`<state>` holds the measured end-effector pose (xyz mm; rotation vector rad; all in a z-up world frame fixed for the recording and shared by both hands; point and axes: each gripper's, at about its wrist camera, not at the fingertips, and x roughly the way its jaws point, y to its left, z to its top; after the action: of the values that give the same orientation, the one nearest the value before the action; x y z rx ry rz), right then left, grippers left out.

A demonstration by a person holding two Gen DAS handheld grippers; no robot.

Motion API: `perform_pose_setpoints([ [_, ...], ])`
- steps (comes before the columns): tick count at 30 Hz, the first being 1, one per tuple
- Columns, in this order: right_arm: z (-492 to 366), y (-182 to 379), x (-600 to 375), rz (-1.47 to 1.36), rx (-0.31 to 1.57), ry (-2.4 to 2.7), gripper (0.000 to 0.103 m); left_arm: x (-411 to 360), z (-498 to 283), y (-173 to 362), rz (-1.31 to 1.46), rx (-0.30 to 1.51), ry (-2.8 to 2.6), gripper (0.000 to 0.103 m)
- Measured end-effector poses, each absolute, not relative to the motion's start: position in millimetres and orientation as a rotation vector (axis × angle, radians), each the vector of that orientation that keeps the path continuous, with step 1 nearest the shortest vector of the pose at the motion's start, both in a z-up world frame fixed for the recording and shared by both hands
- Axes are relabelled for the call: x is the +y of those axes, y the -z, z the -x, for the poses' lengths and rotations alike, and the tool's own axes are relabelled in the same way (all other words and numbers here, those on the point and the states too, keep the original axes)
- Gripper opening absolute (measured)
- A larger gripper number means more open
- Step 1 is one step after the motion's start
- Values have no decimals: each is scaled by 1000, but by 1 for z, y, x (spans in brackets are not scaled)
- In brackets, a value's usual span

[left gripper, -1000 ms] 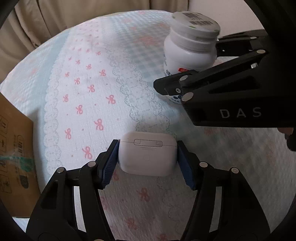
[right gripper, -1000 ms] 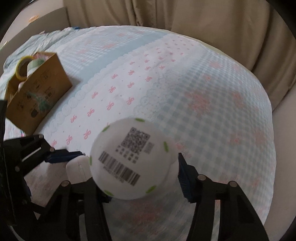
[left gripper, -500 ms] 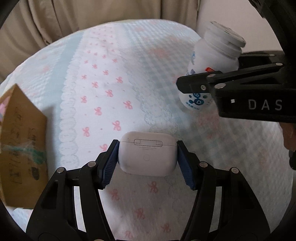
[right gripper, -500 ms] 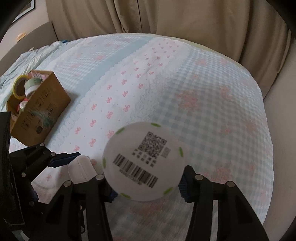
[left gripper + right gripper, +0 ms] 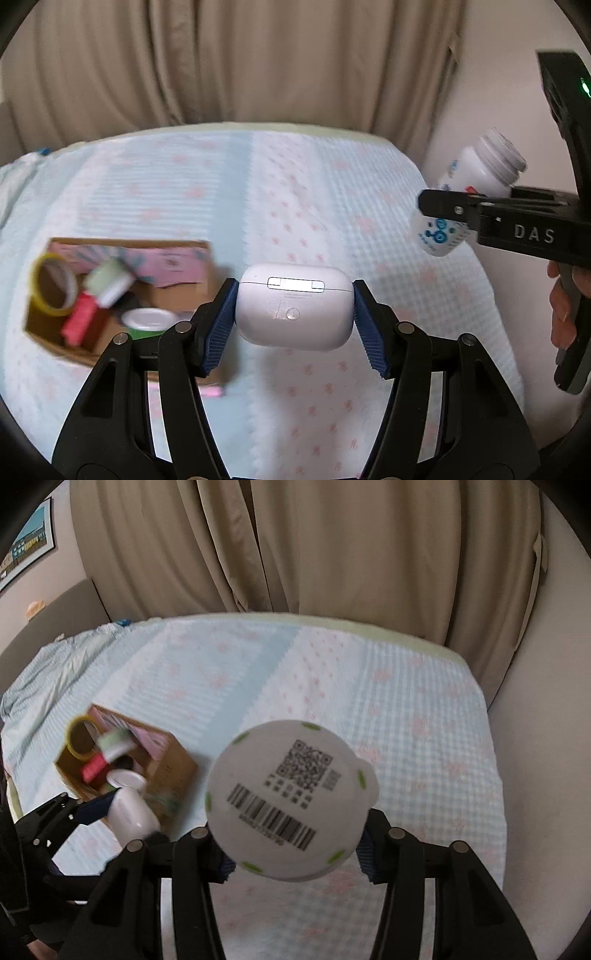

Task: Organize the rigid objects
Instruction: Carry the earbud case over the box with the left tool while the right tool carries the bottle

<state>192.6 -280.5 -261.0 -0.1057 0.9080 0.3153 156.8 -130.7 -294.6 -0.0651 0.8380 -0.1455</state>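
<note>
Backdrop: beige curtains (image 5: 236,62) hang behind a bed; a framed picture (image 5: 26,546) shows on the wall at far left of the right wrist view.
Surface: bedspread (image 5: 314,206) in pale blue check with white bands and small pink bows.
Left gripper (image 5: 294,314): jaws partly closed, blue pads pressed on both ends of a white earbud case (image 5: 293,306); the case hangs clear above the bedspread, hinge side facing the camera.
Right gripper (image 5: 295,853): jaws closed on a white bottle (image 5: 288,801), lid toward the camera, with a barcode and QR code on it; in the left wrist view the bottle (image 5: 476,173) tilts, cap up and to the right, held in the air off the bed's right edge.
Hand (image 5: 563,299): fingers wrap the right gripper's handle.
Cardboard box (image 5: 184,295): open, on the bedspread left of the case and below it.
Box contents: yellow tape roll (image 5: 51,288), red item (image 5: 79,319), white lid (image 5: 147,319), pink packaging (image 5: 173,264); all blurred.
</note>
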Motion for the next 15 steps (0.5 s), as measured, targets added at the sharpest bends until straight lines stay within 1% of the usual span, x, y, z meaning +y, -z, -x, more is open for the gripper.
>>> perform_pose_setpoints([
  [3, -183, 223, -256, 95, 888, -323, 47, -100, -145, 264, 83, 853, 119, 58],
  [8, -168, 182, -203, 99, 860, -361, 47, -36, -134, 230, 68, 839, 68, 58],
  [12, -165, 175, -156, 68, 888, -387, 47, 21, -139, 219, 63, 846, 51, 58],
  [15, -166, 181, -120, 26, 931, -396, 47, 69, -147, 217, 54, 858, 62, 58],
])
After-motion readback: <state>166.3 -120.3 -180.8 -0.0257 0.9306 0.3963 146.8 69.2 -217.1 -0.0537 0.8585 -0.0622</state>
